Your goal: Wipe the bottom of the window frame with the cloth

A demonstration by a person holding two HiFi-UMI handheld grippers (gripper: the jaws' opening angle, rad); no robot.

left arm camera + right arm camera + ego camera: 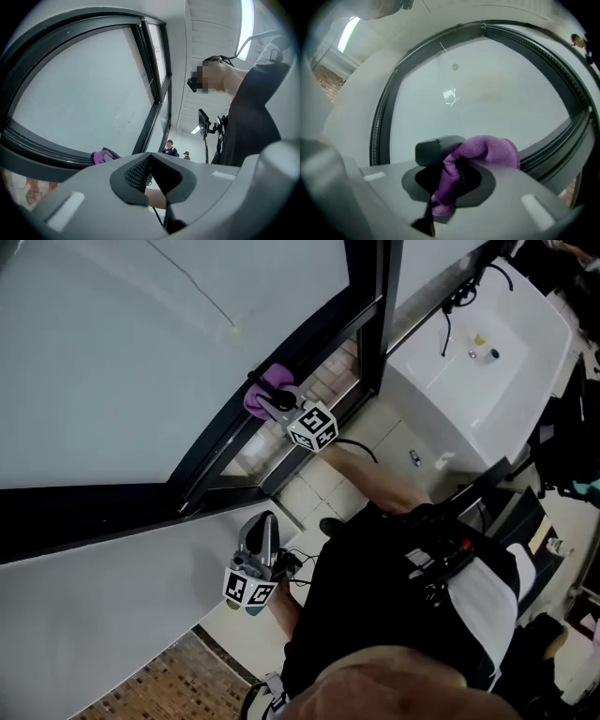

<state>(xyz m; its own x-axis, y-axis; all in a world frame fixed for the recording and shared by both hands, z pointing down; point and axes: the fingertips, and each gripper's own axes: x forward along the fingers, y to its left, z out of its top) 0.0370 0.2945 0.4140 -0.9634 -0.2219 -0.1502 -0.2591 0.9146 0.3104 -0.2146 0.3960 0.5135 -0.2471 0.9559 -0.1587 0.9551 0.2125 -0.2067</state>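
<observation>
Purple fuzzy cloth (487, 149) clamped tight in right gripper (278, 405) jaws, pressed on dark metal window frame (323, 332) bottom rail; left gripper (267, 526) closed, empty, below that frame.

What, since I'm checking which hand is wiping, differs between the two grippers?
The right gripper is shut on the cloth; the left gripper is shut on nothing. The right is at the window frame; the left is lower, by the wall. Both carry marker cubes.
</observation>
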